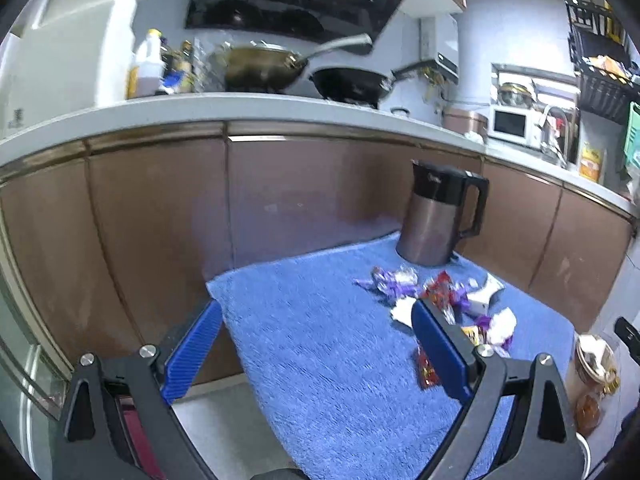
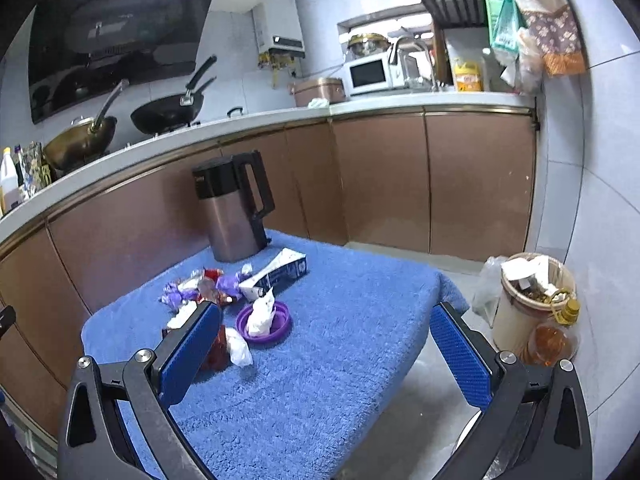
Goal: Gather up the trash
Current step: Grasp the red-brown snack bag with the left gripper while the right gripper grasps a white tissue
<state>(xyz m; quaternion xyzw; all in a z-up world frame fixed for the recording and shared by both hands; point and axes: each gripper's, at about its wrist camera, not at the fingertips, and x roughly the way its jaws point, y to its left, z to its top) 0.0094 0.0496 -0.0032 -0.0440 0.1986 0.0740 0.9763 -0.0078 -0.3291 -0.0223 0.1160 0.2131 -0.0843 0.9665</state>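
Observation:
Trash lies scattered on a blue towel [image 1: 320, 340] [image 2: 340, 340]: purple candy wrappers [image 1: 390, 282] [image 2: 176, 292], red wrappers [image 1: 438, 290] [image 2: 210, 276], crumpled white tissues [image 1: 502, 324] [image 2: 240, 350] and a squashed white and dark carton [image 2: 276, 272]. A purple lid [image 2: 280, 320] holds a tissue wad [image 2: 260, 314]. My left gripper [image 1: 316, 320] is open above the towel, left of the pile. My right gripper [image 2: 326, 322] is open too, with the pile by its left finger. A cream bin [image 2: 520, 304] full of rubbish stands on the floor to the right.
A steel kettle with a black handle [image 1: 436, 216] [image 2: 234, 208] stands at the towel's far edge behind the trash. Brown cabinets and a white counter [image 1: 240, 108] with pans run behind. An oil bottle [image 2: 554, 340] stands beside the bin.

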